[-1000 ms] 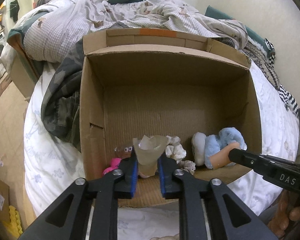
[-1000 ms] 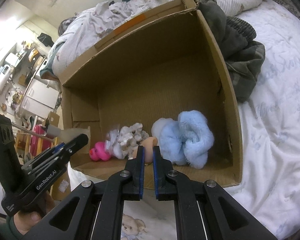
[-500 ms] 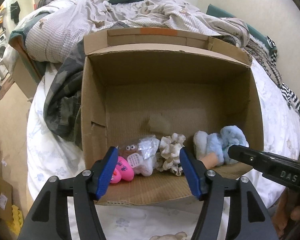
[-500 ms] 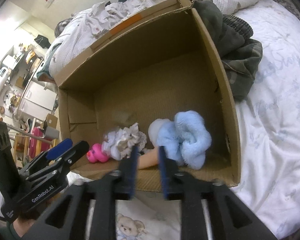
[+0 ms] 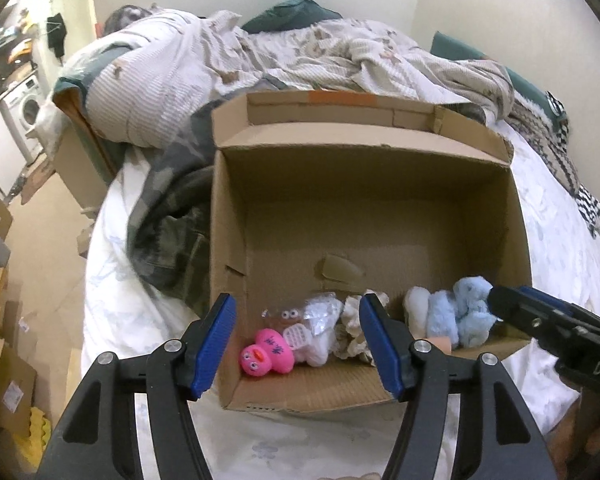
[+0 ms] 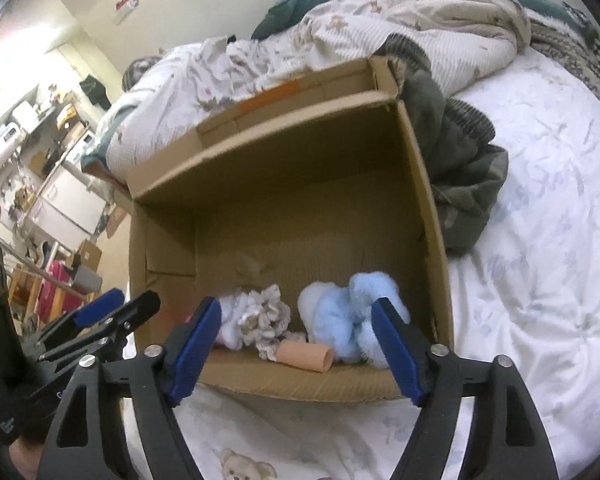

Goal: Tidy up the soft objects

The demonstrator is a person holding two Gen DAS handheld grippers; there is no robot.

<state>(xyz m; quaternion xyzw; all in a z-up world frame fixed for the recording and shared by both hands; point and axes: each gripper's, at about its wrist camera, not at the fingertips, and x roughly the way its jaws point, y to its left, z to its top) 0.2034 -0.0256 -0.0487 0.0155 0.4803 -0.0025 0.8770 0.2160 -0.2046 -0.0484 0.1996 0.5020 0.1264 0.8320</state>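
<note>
Surface: a bed [image 6: 540, 240] under a white quilt with a faint pale-blue print; a teddy-bear motif shows at its near edge in the right wrist view. Rumpled patterned bedding [image 5: 300, 52] is heaped along the far side, and one dark olive garment [image 6: 460, 168] lies bunched against the box's outer wall. Room: cream walls, one washing machine [image 5: 24, 108] at far left, cardboard pieces on the floor, cluttered shelving beyond the bed. One open cardboard box [image 5: 364, 208] sits on the quilt, flaps up. Contents, all lined along its near wall, counted left to right: one pink rubber duck [image 5: 266, 354]; one small googly-eyed toy in clear wrap [image 5: 300, 322], touching the duck; one cream ruffled scrunchie [image 6: 264, 320]; one peach foam tube [image 6: 304, 356] lying on its side just in front of the scrunchie; one fluffy blue-and-white plush [image 6: 348, 316] nearest the right wall. The rest of the box floor shows only a torn patch in the cardboard. Left tongs [image 5: 298, 346]: blue pads apart at about half spread, nothing gripped, the duck and wrapped toy visible in the gap below. Right tongs [image 6: 296, 354]: jaws have just been opening, now wide, pads touching nothing; the tube lies loose on the box floor between them.
</note>
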